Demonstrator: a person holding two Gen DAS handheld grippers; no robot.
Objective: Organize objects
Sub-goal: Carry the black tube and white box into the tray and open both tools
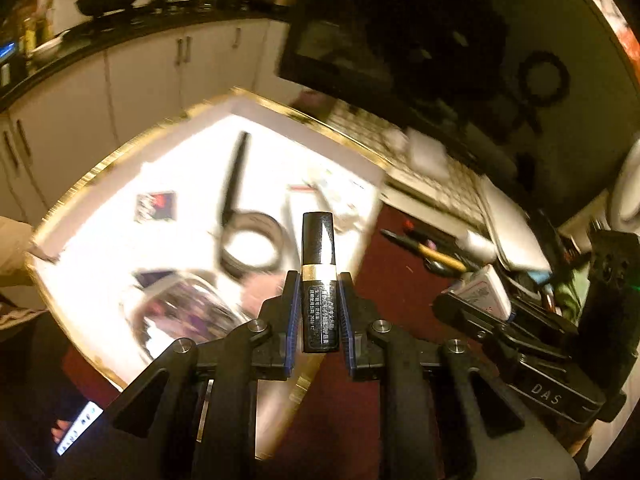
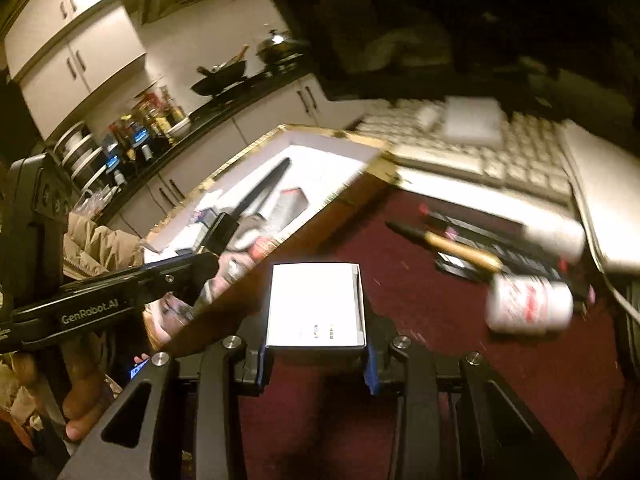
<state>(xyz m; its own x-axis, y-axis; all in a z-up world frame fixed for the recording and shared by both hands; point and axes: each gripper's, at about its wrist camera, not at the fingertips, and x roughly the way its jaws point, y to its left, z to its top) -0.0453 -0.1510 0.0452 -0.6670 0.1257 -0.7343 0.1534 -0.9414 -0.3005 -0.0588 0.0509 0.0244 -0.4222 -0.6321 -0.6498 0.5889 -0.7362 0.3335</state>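
1. Our left claw [image 1: 319, 308] gripped a lipstick [image 1: 318, 276] upright; the box [image 1: 256, 108] lay just ahead, below.
2. Our right claw [image 2: 316, 344] clamped a white carton [image 2: 316, 304].
3. We judged lowering gently before releasing best.

Dim warm light, dark vignetted fisheye edges. White box interior [image 1: 120, 248] blown out by glare. Motion blur smears far keyboard [image 2: 500, 160].
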